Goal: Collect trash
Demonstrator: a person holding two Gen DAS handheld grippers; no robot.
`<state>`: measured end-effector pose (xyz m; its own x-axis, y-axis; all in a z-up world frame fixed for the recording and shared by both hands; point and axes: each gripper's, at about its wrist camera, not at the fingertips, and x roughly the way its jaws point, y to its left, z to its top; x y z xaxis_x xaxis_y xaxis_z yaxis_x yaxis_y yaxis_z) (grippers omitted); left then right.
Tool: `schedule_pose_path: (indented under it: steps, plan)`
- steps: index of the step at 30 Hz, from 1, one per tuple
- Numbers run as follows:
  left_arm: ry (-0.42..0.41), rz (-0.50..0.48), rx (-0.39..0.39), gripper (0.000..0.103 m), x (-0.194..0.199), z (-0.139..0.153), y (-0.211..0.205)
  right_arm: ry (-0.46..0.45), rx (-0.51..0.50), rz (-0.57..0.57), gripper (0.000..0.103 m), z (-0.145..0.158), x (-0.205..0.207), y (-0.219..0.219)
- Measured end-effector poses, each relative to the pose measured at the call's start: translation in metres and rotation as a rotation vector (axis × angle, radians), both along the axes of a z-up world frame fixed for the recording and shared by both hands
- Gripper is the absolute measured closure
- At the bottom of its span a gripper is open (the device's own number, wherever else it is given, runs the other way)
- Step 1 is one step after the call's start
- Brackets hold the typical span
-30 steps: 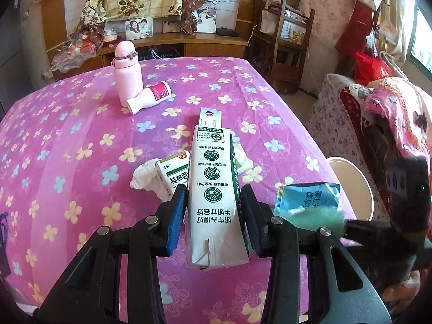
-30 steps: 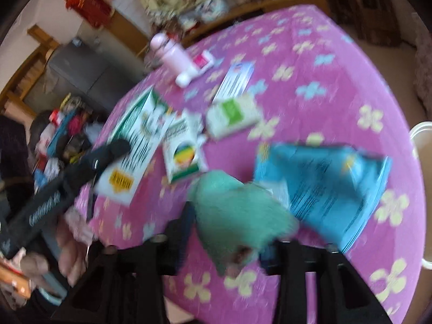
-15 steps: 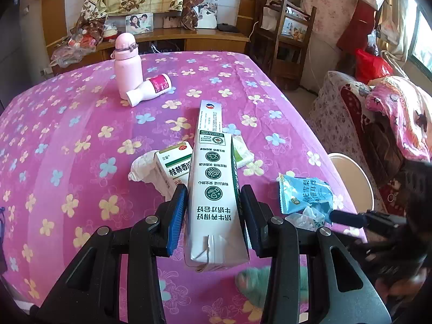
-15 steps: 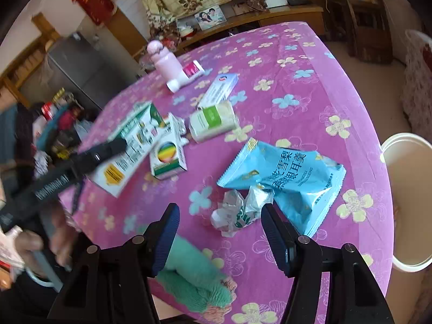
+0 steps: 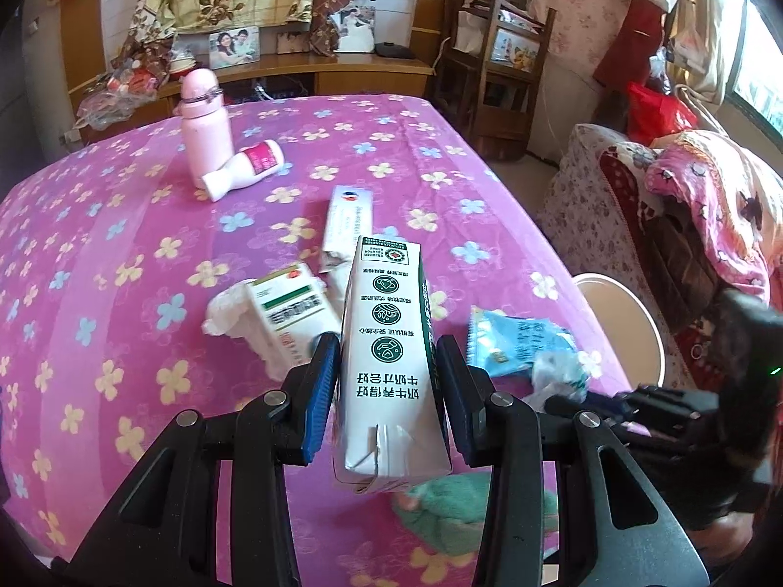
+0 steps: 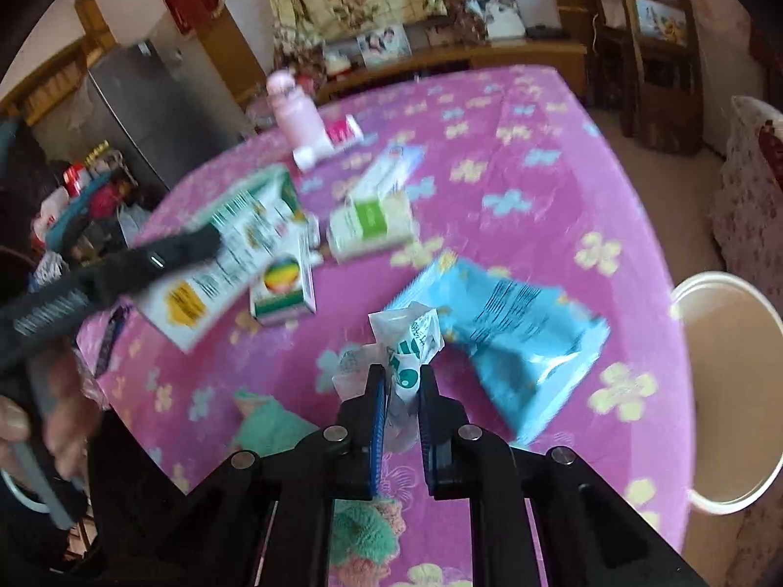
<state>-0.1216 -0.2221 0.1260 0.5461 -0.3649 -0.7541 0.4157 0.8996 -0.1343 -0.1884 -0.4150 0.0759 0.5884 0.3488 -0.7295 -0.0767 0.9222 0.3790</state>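
Note:
My left gripper (image 5: 386,381) is shut on a tall white and green milk carton (image 5: 389,372), held above the pink flowered tablecloth (image 5: 122,254). In the right wrist view my right gripper (image 6: 401,391) is shut on a crumpled clear wrapper with green print (image 6: 408,342). A blue snack bag (image 6: 509,337) lies just right of it. The same wrapper (image 5: 558,376) and blue bag (image 5: 518,342) show at the right of the left wrist view. A small green and white box (image 5: 288,313) lies beside a white tissue (image 5: 225,308). The carton (image 6: 225,244) and left gripper appear at the left.
A white bin (image 6: 724,391) stands on the floor off the table's right edge. A pink bottle (image 5: 205,132), a white bottle with a red label (image 5: 244,171) and a long white box (image 5: 347,225) lie farther back. A green knitted cloth (image 6: 274,425) lies near the front edge.
The right gripper let go of the green knitted cloth, which now lies on the table, then shut on the crumpled clear wrapper. The left gripper kept the carton almost still.

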Motion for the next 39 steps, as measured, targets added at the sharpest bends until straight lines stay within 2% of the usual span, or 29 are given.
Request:
schedule_pose_path:
  steps: [5, 12, 23, 30, 32, 33, 34, 36, 38, 39]
  plan:
    - [-0.006, -0.063, -0.005, 0.064, -0.007, 0.005, -0.035, -0.032, 0.012, -0.080, 0.091, 0.020, -0.012, -0.037]
    - [-0.001, -0.176, -0.007, 0.064, -0.020, 0.006, -0.104, -0.022, -0.010, -0.220, 0.091, 0.021, -0.031, -0.098]
    - [0.043, -0.303, 0.003, 0.064, -0.038, -0.007, -0.202, 0.030, -0.015, -0.418, 0.091, -0.004, -0.065, -0.189]
    - [0.084, -0.357, -0.005, 0.064, -0.046, -0.024, -0.244, 0.081, 0.012, -0.500, 0.091, -0.027, -0.075, -0.224]
    - [0.101, -0.355, -0.020, 0.064, -0.045, -0.029, -0.250, 0.099, 0.016, -0.535, 0.083, -0.033, -0.077, -0.232]
    - [0.113, -0.356, -0.036, 0.064, -0.044, -0.032, -0.253, 0.109, 0.008, -0.549, 0.068, -0.036, -0.077, -0.235]
    - [0.126, -0.358, -0.051, 0.064, -0.043, -0.034, -0.255, 0.112, -0.001, -0.561, 0.057, -0.038, -0.077, -0.237]
    - [0.156, -0.354, -0.075, 0.063, -0.039, -0.040, -0.258, 0.102, -0.007, -0.574, 0.056, -0.039, -0.081, -0.240]
    - [0.166, -0.348, -0.087, 0.053, -0.036, -0.042, -0.258, 0.107, 0.005, -0.574, 0.056, -0.042, -0.081, -0.242]
    - [0.164, -0.340, -0.091, 0.051, -0.035, -0.043, -0.256, 0.112, 0.015, -0.576, 0.056, -0.043, -0.082, -0.243]
